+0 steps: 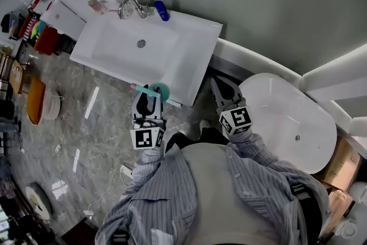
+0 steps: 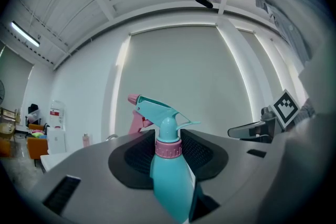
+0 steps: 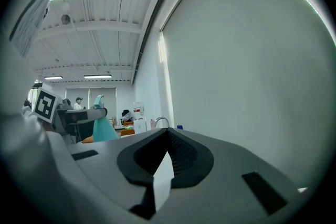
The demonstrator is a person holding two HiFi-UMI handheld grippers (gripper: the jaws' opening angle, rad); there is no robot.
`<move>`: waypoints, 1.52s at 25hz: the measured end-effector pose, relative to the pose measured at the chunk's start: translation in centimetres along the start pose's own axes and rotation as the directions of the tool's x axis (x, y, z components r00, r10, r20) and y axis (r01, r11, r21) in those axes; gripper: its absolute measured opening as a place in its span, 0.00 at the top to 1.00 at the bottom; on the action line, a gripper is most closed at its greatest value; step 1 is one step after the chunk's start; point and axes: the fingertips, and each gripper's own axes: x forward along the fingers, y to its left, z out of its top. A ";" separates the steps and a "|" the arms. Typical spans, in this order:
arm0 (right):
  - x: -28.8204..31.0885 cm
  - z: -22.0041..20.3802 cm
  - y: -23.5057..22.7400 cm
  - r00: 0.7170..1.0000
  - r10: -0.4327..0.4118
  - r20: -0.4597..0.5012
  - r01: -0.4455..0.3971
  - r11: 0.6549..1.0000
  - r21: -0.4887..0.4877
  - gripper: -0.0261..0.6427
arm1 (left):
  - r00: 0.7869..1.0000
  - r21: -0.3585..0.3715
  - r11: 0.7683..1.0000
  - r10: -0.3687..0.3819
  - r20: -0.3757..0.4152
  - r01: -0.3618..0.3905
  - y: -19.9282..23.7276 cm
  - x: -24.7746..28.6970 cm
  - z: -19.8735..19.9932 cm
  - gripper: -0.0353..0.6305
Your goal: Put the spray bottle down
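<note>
A teal spray bottle [image 2: 169,176] with a pink collar and a pink nozzle tip stands upright between the jaws of my left gripper [image 1: 148,101], which is shut on its body. In the head view the spray bottle [image 1: 159,90] hangs just off the front edge of the white washbasin [image 1: 114,51]. My right gripper [image 1: 221,89] is held level beside it, between the basin and the bathtub. Its jaws meet at the tips with nothing between them. From the right gripper view the spray bottle [image 3: 102,126] shows off to the left.
On the basin's back edge are a chrome faucet [image 1: 131,7], a blue object [image 1: 161,10] and a pink bottle [image 1: 97,6]. A white bathtub [image 1: 298,123] lies on the right. Orange items [image 1: 35,100] sit on the marble floor at the left, and cardboard boxes [image 1: 344,163] at the far right.
</note>
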 end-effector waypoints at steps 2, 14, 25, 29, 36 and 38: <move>1.3 -0.8 -0.6 1.000 -0.025 -0.008 0.025 1.000 -0.002 0.94 | 1.000 -0.010 1.000 -0.027 -0.003 0.027 0.7 1.6 -1.1 0.73; 3.6 -0.6 -2.3 0.923 -0.384 -0.008 0.384 0.923 0.022 0.94 | 0.914 -0.045 0.913 -0.407 -0.005 0.406 2.0 13.4 -4.3 0.73; 4.2 -2.4 -4.8 0.828 -0.559 -0.042 0.560 0.828 0.026 0.94 | 0.809 -0.051 0.808 -0.588 0.003 0.587 -1.2 23.5 -7.8 0.73; 5.3 -3.1 -6.7 0.804 -0.593 -0.046 0.594 0.804 0.032 0.94 | 0.785 -0.060 0.784 -0.619 -0.012 0.617 -2.4 26.5 -9.7 0.73; 9.0 -5.0 -10.7 0.786 -0.616 -0.050 0.618 0.785 0.036 0.94 | 0.755 -0.050 0.754 -0.656 -0.017 0.655 -4.6 33.0 -13.5 0.73; 9.8 -5.7 -12.0 0.781 -0.622 -0.056 0.624 0.781 0.030 0.94 | 0.751 -0.051 0.751 -0.660 -0.015 0.658 -5.3 34.8 -14.9 0.73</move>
